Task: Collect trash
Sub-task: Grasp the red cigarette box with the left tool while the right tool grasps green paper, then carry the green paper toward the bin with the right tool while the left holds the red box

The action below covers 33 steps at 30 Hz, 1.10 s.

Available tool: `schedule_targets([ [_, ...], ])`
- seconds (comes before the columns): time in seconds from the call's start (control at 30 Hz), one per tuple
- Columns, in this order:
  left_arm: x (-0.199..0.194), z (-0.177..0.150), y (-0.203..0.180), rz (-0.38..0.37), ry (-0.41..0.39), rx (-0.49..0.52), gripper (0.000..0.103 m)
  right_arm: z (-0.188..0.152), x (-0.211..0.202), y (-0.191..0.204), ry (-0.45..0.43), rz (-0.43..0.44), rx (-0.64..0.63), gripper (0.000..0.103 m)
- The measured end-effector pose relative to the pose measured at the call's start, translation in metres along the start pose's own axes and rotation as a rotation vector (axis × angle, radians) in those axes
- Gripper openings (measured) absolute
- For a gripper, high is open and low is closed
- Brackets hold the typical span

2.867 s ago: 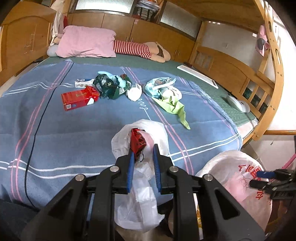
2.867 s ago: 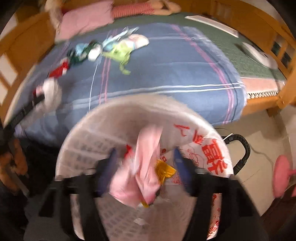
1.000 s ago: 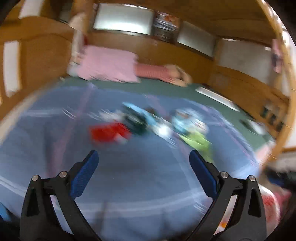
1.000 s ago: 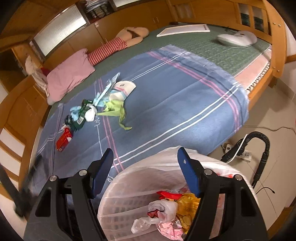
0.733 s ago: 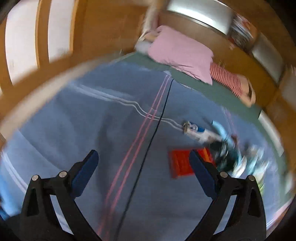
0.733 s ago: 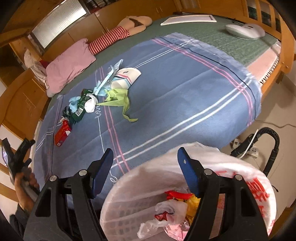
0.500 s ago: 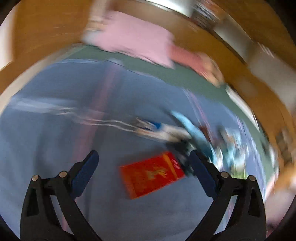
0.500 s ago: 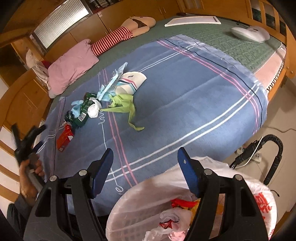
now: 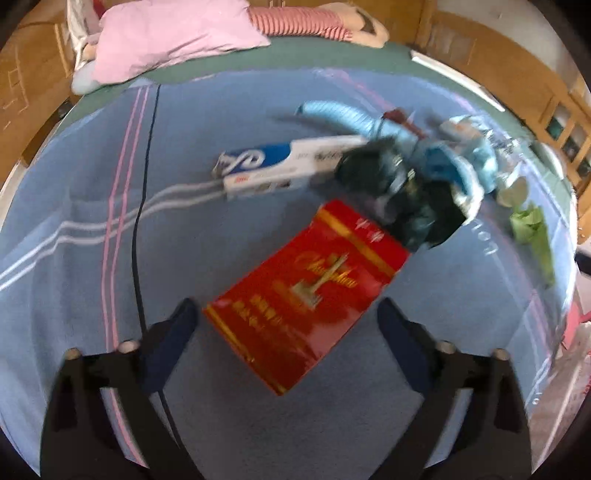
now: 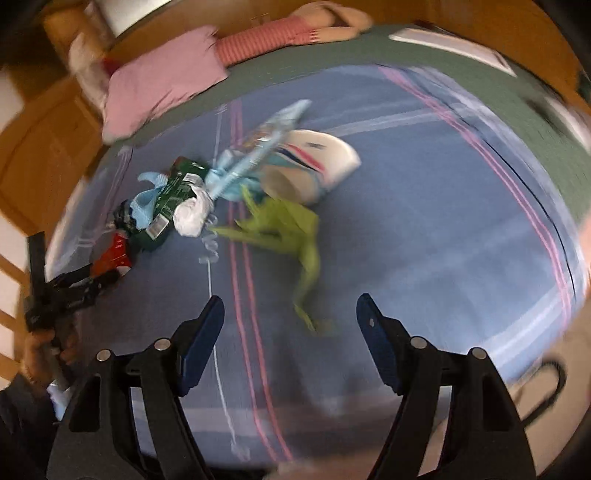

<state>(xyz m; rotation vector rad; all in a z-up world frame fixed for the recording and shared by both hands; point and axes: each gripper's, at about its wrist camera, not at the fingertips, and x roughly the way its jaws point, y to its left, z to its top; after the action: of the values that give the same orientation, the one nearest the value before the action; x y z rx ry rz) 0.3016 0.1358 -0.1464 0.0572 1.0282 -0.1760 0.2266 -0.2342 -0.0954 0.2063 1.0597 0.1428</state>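
A red flat box (image 9: 306, 291) lies on the blue blanket (image 9: 74, 280), between the fingers of my left gripper (image 9: 284, 308). Its jaws are closing, with small gaps still showing at both pads. Behind the box lie a white and blue carton (image 9: 284, 166), a dark green bag (image 9: 406, 192) and a light blue wrapper (image 9: 369, 122). My right gripper (image 10: 290, 304) hovers over the blanket with its jaws opening. The thin tail of a lime green wrapper (image 10: 284, 225) lies between its fingers, untouched. A white paper cup (image 10: 314, 166) and a crumpled tissue (image 10: 194, 214) lie beyond.
A pink pillow (image 9: 173, 37) and a striped cushion (image 9: 295, 26) lie at the head of the bed, inside a wooden frame (image 9: 491, 48). A black cable (image 9: 140, 221) runs down the blanket. A person's hand (image 10: 40, 350) holds the left gripper at the left edge.
The left gripper swung over the bed and dropped over the red box, its jaws narrowing. The right gripper left the lined bin, now out of view, and moved over the green wrapper.
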Motion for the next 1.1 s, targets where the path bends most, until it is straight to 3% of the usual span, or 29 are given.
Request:
schedule_targets([
  [0.13, -0.006, -0.012, -0.001, 0.017, -0.033, -0.012, 0.081, 0.027, 0.045, 0.019, -0.002, -0.134, -0.117, 0.076],
  [0.23, -0.024, -0.023, -0.012, 0.007, -0.062, -0.004, 0.081, 0.03, 0.062, 0.019, 0.019, -0.158, -0.147, 0.076],
  [0.27, -0.033, -0.026, -0.016, 0.005, -0.071, -0.013, 0.081, 0.029, 0.066, 0.018, 0.024, -0.153, -0.148, 0.068],
  [0.3, -0.042, -0.028, -0.021, 0.005, -0.079, -0.022, 0.081, 0.027, 0.067, 0.017, 0.024, -0.134, -0.147, 0.048],
  [0.37, -0.063, -0.032, -0.03, 0.02, -0.111, -0.051, 0.081, 0.019, 0.066, 0.016, 0.052, -0.087, -0.127, 0.028],
  [0.47, -0.086, -0.042, -0.044, 0.032, -0.14, -0.162, 0.081, 0.003, 0.053, 0.018, 0.054, -0.013, -0.106, 0.026],
  [0.67, -0.117, -0.091, -0.075, 0.134, -0.215, -0.4, 0.081, -0.029, 0.004, 0.042, -0.009, 0.052, -0.177, 0.026],
  [0.87, -0.131, -0.119, -0.104, 0.237, -0.252, -0.319, 0.081, -0.048, -0.024, 0.061, -0.063, 0.023, -0.231, 0.026],
  [1.1, -0.136, -0.126, -0.093, 0.283, -0.265, -0.348, 0.081, -0.058, -0.045, 0.056, -0.092, 0.023, -0.189, 0.026],
])
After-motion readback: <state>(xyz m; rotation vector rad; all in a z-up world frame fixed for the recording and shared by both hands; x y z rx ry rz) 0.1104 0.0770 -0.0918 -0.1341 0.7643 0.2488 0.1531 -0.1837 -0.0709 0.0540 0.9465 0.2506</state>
